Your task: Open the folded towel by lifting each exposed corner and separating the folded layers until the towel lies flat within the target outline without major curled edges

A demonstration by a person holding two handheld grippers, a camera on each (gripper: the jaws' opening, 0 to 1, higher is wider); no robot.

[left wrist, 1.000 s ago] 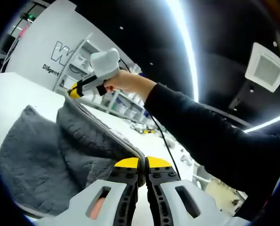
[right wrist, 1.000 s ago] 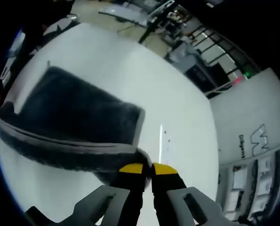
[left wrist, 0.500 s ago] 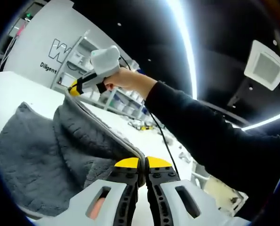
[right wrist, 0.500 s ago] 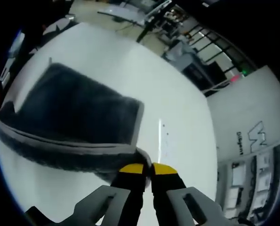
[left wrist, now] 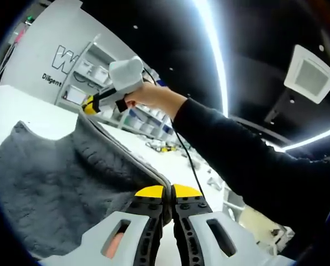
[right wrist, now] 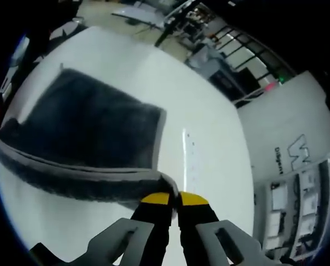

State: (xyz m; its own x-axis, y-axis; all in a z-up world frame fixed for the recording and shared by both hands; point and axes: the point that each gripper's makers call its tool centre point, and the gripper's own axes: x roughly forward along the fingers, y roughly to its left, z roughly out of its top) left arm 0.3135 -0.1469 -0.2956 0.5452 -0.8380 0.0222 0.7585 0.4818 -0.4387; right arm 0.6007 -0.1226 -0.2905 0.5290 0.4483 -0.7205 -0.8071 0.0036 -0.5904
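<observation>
A grey towel hangs lifted over a white desk, its pale hem stretched taut between two grippers. The left gripper has its yellow-tipped jaws closed on the hem at 6 o'clock in its view; the towel spreads toward 9 o'clock. The right gripper pinches another corner likewise, the dark towel lying toward 10 o'clock. A hand holds the right gripper at 11 o'clock in the left view, shelves behind.
</observation>
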